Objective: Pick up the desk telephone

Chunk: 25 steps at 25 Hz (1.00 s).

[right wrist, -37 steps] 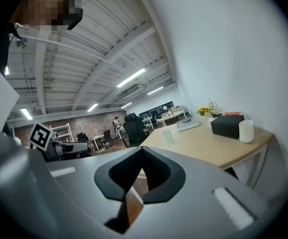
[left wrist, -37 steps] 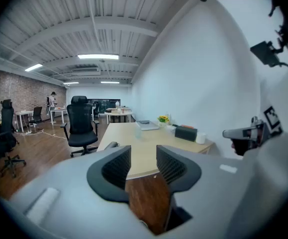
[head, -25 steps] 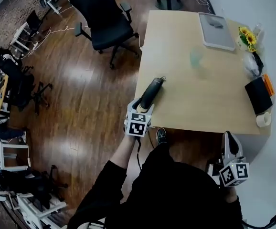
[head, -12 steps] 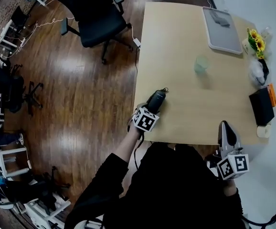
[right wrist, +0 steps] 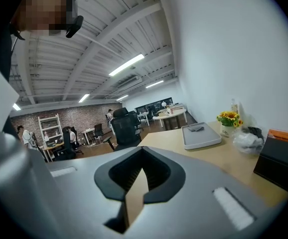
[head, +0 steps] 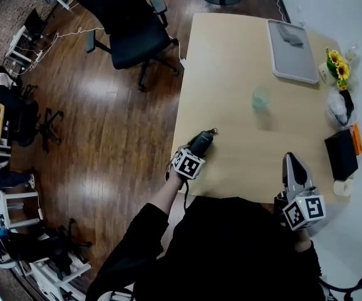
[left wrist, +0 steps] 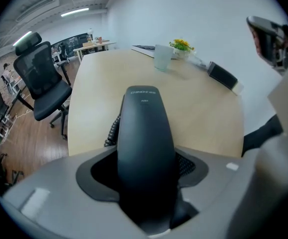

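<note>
On the desk [head: 231, 61], a grey tray [head: 297, 61] lies at one o'clock, with one small dark grey object [head: 287, 33] in its far half. A translucent cup [head: 261, 98] stands alone near the middle, well apart from the tray. Along the right edge sit a vase of yellow flowers [head: 339, 68] at two o'clock, a crumpled plastic bag [head: 337, 105] at three, a black box [head: 341, 154] at four with an orange item [head: 356, 140] just beside it, and a white cylinder [head: 341, 187] at five.

The left gripper [left wrist: 145, 168] is clamped around a black telephone handset [left wrist: 145, 128], which fills the space between its jaws and points out over the desk's seven o'clock edge. Whether it touches the wood cannot be told. The right gripper [right wrist: 140, 171] is drawn together and holds nothing (only a thin sliver of desk wood shows between the jaws). In the head view it sits at the near edge, at five o'clock.

Only the left gripper view shows the coiled cord [left wrist: 113, 132] at the handset's left. The head view alone shows a black office chair [head: 128, 24] on the floor off the desk's ten o'clock corner. The right gripper view adds a distant brick wall [right wrist: 79, 117] and more desks.
</note>
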{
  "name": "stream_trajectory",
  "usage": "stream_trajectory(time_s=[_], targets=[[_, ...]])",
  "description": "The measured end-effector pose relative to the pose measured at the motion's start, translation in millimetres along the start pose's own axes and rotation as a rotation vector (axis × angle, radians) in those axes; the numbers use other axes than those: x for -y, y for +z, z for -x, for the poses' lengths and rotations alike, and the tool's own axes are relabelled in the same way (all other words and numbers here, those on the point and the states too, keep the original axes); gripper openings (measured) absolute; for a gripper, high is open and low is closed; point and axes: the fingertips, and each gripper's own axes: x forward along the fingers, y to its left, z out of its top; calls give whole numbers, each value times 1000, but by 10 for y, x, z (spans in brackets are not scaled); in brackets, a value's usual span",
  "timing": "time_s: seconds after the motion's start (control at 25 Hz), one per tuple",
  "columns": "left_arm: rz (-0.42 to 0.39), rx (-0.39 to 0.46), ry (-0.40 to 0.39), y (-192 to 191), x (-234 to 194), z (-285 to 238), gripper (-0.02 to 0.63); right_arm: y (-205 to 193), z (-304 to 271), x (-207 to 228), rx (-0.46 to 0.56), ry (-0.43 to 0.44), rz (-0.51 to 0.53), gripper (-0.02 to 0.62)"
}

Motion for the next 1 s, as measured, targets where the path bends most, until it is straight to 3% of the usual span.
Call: stream_trajectory(time_s=[0.16, 0.24, 0.56, 0.84, 1.0], targets=[[45, -31, 18, -142, -68, 13, 261, 21, -50, 60, 11, 12, -10, 1], [69, -2, 7, -89, -13, 66, 261, 39, -64, 96, 17, 17, -10, 0], [63, 319, 23, 748, 322, 1030, 262, 65, -90, 156, 22, 26, -8, 0], [-59, 535, 97, 1319, 623, 1855, 262, 82, -98, 74, 26, 50, 3, 0], [-89, 688, 154, 1524, 726, 2253, 262, 124, -59, 48, 40, 59, 9, 0]])
